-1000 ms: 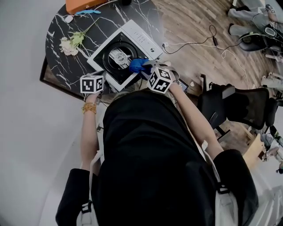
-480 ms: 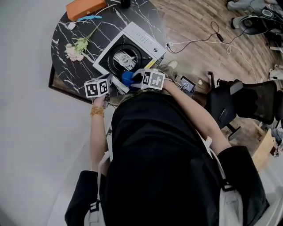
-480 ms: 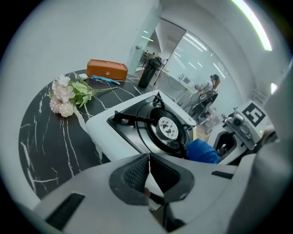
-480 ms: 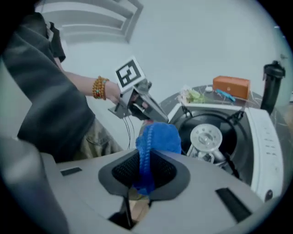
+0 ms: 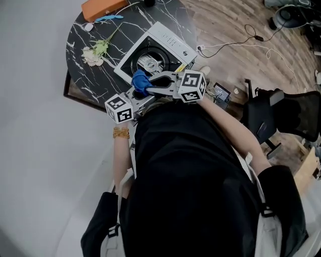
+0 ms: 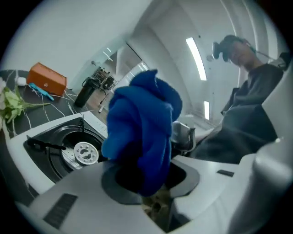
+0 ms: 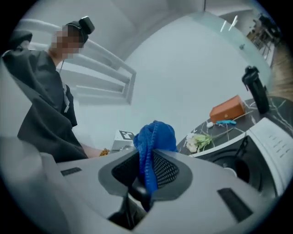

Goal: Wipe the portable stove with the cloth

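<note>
The white portable stove (image 5: 168, 41) with its black burner well lies on the dark marble table (image 5: 83, 42). Above its near corner hangs the bunched blue cloth (image 5: 140, 80). My right gripper (image 5: 153, 86) points left and is shut on the cloth (image 7: 153, 137), which is pinched between its pads. My left gripper (image 5: 136, 96) sits just below and left of it. Its jaws are opening, and the cloth (image 6: 142, 123) hangs in the wide gap between them. The stove (image 6: 59, 146) shows behind the cloth in the left gripper view.
An orange box (image 5: 103, 7), a light blue tool (image 5: 108, 17) and a cut flower (image 5: 95, 52) lie at the table's far side. A black bottle (image 7: 254, 89) stands behind the stove. White cables (image 5: 235, 42) trail over the wooden floor; a black office chair (image 5: 281, 115) stands at right.
Both grippers have lifted off the stove's near edge. The right one carried the cloth up and turned to point left; the left one closed in beside the cloth.
</note>
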Motion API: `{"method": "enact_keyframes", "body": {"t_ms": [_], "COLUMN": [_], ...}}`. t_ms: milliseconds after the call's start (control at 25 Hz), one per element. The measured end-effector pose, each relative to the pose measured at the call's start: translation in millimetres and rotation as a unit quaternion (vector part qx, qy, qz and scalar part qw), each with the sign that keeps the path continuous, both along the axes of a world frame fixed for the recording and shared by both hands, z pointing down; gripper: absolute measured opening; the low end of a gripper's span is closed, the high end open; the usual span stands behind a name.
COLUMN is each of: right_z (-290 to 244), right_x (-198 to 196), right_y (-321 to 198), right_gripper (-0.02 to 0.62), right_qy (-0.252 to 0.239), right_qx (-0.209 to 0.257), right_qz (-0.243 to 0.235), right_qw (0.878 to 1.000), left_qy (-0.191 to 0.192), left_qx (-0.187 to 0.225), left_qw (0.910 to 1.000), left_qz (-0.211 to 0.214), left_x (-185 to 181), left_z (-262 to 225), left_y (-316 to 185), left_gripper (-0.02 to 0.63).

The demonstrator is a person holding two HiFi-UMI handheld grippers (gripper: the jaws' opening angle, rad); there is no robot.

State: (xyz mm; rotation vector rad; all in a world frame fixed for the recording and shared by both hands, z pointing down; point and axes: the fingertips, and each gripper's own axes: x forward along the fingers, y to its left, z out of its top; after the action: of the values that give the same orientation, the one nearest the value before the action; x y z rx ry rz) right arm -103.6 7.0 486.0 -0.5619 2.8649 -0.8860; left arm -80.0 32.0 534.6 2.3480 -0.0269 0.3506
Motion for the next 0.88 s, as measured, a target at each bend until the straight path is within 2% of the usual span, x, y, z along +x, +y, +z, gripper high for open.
{"method": "enact_keyframes", "body": {"t_ms": [40, 80, 160, 240, 320, 400, 480, 520, 560, 680, 720, 880], "right_z": [4.4, 9.5, 20.4, 36.2, 58.8, 86.1, 111.2, 121.4, 129.3, 135.1, 134.0, 130.5], "right_x": [-4.5, -5.2, 3.8, 19.6, 33.1, 40.4, 44.4, 46.6, 49.3, 55.9, 56.3, 54.5], "right_y": [0.3, -1.5, -8.1, -13.4, -12.4, -6.1, -1.2, 1.4, 3.8, 3.4, 1.7, 1.0], "right_gripper": [0.049, 0.051, 0.054, 0.052, 0.052, 0.052, 0.053, 0.052, 0.054, 0.052, 0.053, 0.053], "right_qy": [0.005, 0.015, 0.039, 0.083, 0.151, 0.219, 0.275, 0.295, 0.307, 0.304, 0.299, 0.290], "right_qx": [-0.008, -0.010, -0.012, -0.014, -0.014, -0.025, -0.037, -0.045, -0.053, -0.068, -0.067, -0.064], "right_qz": [-0.009, -0.007, 0.018, 0.048, 0.056, 0.040, 0.025, 0.021, 0.019, 0.033, 0.039, 0.045], "right_qw": [1.000, 1.000, 0.999, 0.995, 0.987, 0.974, 0.960, 0.954, 0.950, 0.950, 0.951, 0.954], "left_qy": [-0.020, -0.035, -0.056, -0.096, -0.174, -0.269, -0.362, -0.396, -0.419, -0.434, -0.436, -0.431], "left_qx": [0.013, 0.021, 0.030, 0.042, 0.073, 0.114, 0.152, 0.167, 0.175, 0.155, 0.148, 0.121], "left_qw": [0.9997, 0.9991, 0.9963, 0.9852, 0.9603, 0.9225, 0.8846, 0.8735, 0.8701, 0.8845, 0.8868, 0.8940], "left_qz": [0.005, -0.005, -0.058, -0.136, -0.206, -0.252, -0.252, -0.228, -0.192, -0.070, -0.043, -0.020], "left_x": [2.3, 1.0, -12.0, -40.7, -82.3, -128.1, -163.1, -170.6, -170.3, -144.0, -136.6, -128.8], "left_z": [5.5, 10.7, 19.6, 30.5, 44.9, 57.9, 69.9, 77.4, 86.9, 121.1, 128.5, 130.6], "left_y": [0.2, -4.5, -24.2, -53.9, -85.7, -114.6, -135.9, -141.6, -143.6, -132.3, -128.3, -124.4], "left_gripper": [0.051, 0.043, 0.034, 0.032, 0.031, 0.029, 0.028, 0.029, 0.029, 0.028, 0.028, 0.026]}}
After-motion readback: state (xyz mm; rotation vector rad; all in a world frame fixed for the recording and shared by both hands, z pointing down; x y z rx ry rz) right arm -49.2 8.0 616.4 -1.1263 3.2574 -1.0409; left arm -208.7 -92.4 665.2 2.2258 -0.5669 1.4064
